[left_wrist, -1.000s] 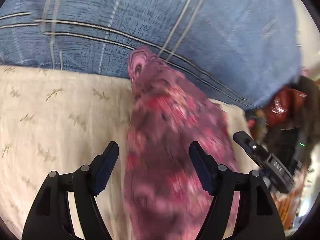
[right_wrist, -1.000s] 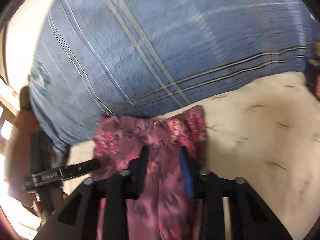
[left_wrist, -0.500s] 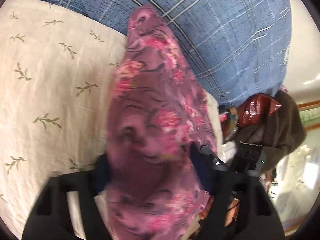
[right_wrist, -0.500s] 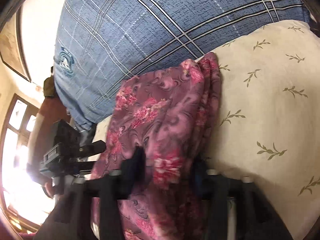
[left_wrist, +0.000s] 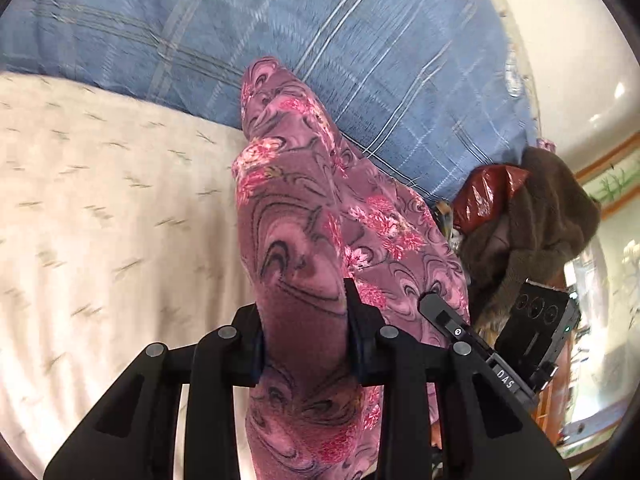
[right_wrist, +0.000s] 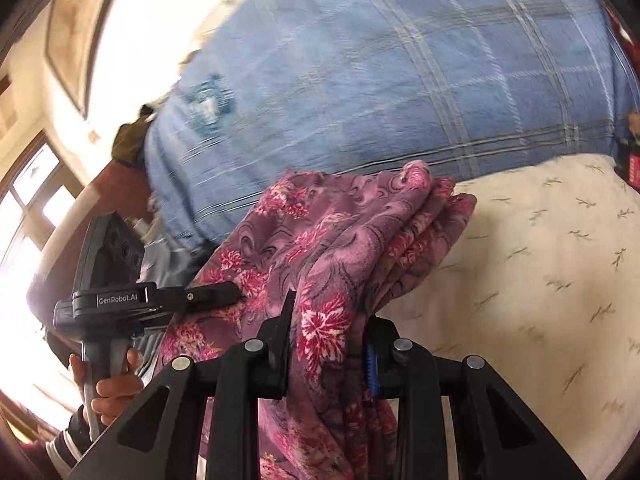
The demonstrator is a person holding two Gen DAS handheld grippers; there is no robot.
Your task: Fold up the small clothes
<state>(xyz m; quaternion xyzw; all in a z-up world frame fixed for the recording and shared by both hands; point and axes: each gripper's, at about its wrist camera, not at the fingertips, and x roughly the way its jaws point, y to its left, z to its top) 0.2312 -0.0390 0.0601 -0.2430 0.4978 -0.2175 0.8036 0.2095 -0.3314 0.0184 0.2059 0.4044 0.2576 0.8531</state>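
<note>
Blue plaid bedding [left_wrist: 320, 40] fills the upper half of both wrist views, blurred. Below it lies a cream sheet [left_wrist: 100, 220] printed with small sprigs. A pink floral garment [left_wrist: 312, 220], bunched, runs from twelve o'clock down to six o'clock across the sheet. The left gripper [left_wrist: 306, 344] has just been closing, and its fingers clamp a fold of the garment. The right gripper [right_wrist: 328, 344] has closed likewise and pinches another gathered fold. At nine o'clock in the right view, a hand [right_wrist: 108, 384] holds the left gripper's handle, labelled "GenRobot.AI". In the left view, "DAS" shows on the right gripper. Clutter at three o'clock is hard to make out.
</note>
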